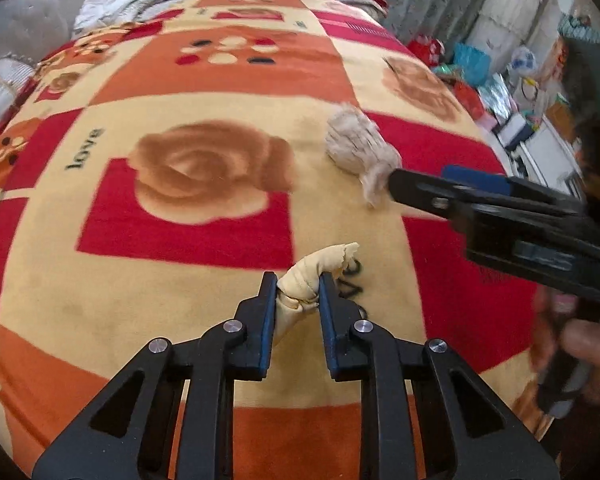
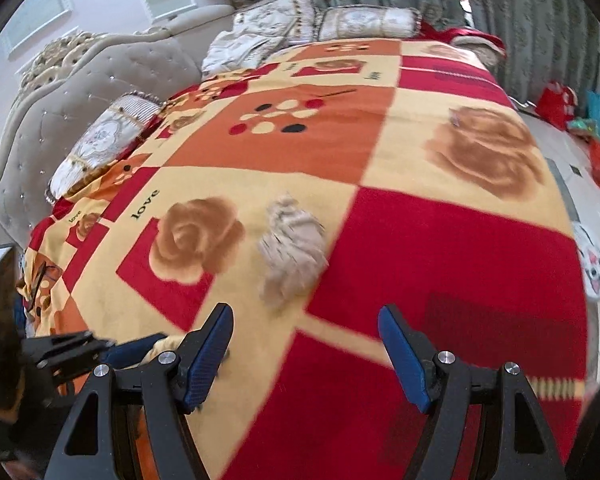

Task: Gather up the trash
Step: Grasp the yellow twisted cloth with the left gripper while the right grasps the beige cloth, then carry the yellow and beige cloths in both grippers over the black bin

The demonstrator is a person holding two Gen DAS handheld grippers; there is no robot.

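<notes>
Your left gripper (image 1: 298, 286) has its fingers (image 1: 269, 312) pinched on a twisted wad of yellowish paper (image 1: 312, 276) — the blue pads press on it from both sides, and its torn end sticks out past the fingertips, just above the blanket (image 1: 180, 280) on the bed. The wad's lower part hangs down between the fingers toward the camera.

Your right gripper (image 2: 306, 320) has its fingers (image 2: 210, 344) spread wide with nothing between them. Ahead of them, a little nearer the left finger than the right, a second piece of trash lies on the blanket: a crumpled beige tissue (image 2: 292, 252), blurred in this view, resting where a cream square meets a red one, beside a printed brown rose (image 2: 200, 236). The fingertips are near it but not touching it from what the right wrist view shows.

From the left wrist view the same tissue (image 1: 358, 148) sits beyond and to the right of your left fingers, and the right gripper (image 1: 420, 188) reaches in from the right edge with its tip just beside the tissue's trailing end — whether it touches there you cannot tell, as the picture is smeared. Your hand (image 1: 588, 352) holds the gripper's handle at the lower right.
</notes>
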